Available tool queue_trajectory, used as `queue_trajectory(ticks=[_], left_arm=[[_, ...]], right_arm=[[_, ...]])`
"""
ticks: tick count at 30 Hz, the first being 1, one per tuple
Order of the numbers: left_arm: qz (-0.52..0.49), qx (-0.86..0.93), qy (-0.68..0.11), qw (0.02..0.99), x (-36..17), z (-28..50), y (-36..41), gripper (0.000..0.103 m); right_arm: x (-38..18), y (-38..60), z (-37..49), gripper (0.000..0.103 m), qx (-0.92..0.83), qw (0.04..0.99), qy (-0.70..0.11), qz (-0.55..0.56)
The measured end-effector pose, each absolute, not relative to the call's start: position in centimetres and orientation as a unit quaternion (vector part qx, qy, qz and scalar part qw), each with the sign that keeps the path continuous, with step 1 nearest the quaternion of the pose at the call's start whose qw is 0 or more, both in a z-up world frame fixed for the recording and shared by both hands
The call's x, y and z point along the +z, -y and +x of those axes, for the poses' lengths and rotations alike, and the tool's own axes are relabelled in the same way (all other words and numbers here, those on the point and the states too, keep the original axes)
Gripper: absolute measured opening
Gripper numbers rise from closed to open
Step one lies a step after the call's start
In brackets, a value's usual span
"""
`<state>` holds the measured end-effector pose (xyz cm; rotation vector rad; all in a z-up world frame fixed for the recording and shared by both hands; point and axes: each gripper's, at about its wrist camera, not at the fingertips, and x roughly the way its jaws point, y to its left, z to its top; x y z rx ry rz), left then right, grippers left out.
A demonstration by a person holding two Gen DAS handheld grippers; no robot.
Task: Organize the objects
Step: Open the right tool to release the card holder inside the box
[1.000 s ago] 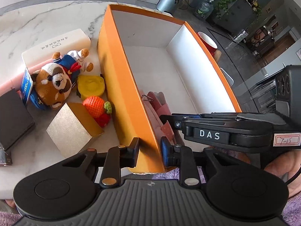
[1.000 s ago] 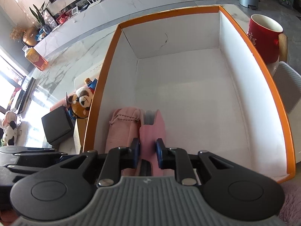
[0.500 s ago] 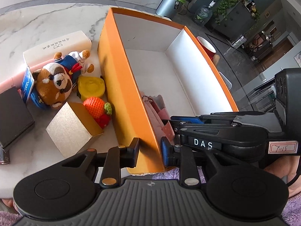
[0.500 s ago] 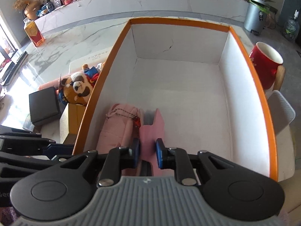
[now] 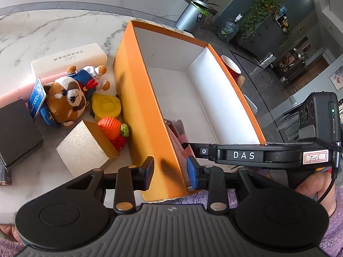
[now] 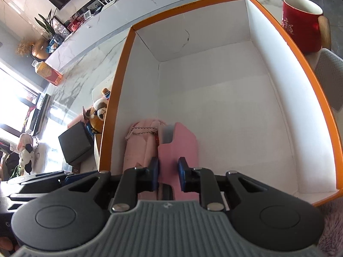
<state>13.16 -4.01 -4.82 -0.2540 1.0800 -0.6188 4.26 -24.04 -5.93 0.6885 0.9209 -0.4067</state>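
An orange box [image 5: 137, 98] with a white inside stands on the marble table. My left gripper [image 5: 170, 172] straddles the box's left wall near the front corner. Its jaws are opening, and the pads stand off the wall between them. Inside the box, at the near left corner, my right gripper [image 6: 168, 172] is shut on a flat pink case [image 6: 178, 143]. A pink fabric pouch [image 6: 139, 147] with a bead chain lies against the wall right beside the case.
Left of the box lie a plush red panda [image 5: 64, 102], a yellow toy [image 5: 106, 107], a crocheted orange fruit [image 5: 111, 126], a gold box [image 5: 85, 147], a black box [image 5: 15, 128] and a white box [image 5: 68, 57]. A red mug [image 6: 302, 21] stands right of the box.
My left gripper's jaws have spread apart and come off the box wall that they pinched before. The right gripper still clamps the pink case in the same spot.
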Motion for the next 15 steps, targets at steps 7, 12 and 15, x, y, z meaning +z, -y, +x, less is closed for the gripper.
queue_trajectory(ticks=[7,12,15], left_arm=[[-0.122,-0.281,-0.495,0.813,-4.3,12.8,3.9,0.038],[-0.13,-0.277,-0.482,0.821,-3.5,12.7,3.1,0.038],[-0.13,-0.274,-0.477,0.825,-3.2,12.5,2.7,0.038]], right_arm=[[-5.7,22.7,5.2,0.021,-0.194,0.832,-0.445,0.268],[-5.8,23.7,4.2,0.023,-0.198,0.829,-0.431,0.298],[-5.8,23.6,4.2,0.023,-0.197,0.829,-0.43,0.297]])
